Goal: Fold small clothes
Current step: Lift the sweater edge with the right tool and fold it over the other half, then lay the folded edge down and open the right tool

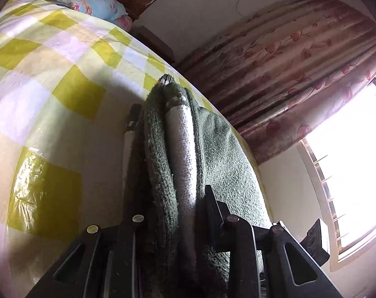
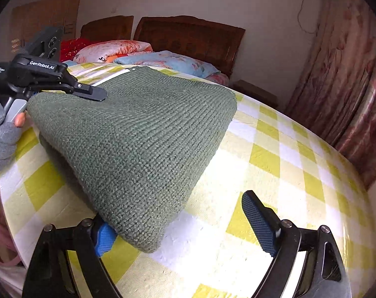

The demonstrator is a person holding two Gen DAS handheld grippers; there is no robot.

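a green knitted garment (image 2: 138,139), folded into a thick pad, lies on a bed covered by a yellow and white checked sheet (image 2: 287,164). in the right wrist view it fills the middle of the frame, from nine o'clock down to six o'clock

likely trouble: the left gripper (image 2: 98,94), at nine o'clock in that view, pinches only one corner of the heavy knit. if that corner is lifted or pulled, the stacked layers could slide apart and the fold could open, because the opposite corner is not held. the loose weave could also catch on a fingertip and stretch

left gripper, seen in its own view (image 1: 168,134): clenched on the garment, with several green layers and a pale grey strip bunched between its fingers and running from six o'clock up to twelve o'clock

right gripper (image 2: 185,226), at six o'clock in its own view: released and spread wide. its left blue pad (image 2: 104,239) sits against or just under the garment's near corner; its right blue pad (image 2: 258,223) is apart from the knit, over bare sheet

pillows (image 2: 168,62) lie by the wooden headboard (image 2: 188,34) at twelve o'clock
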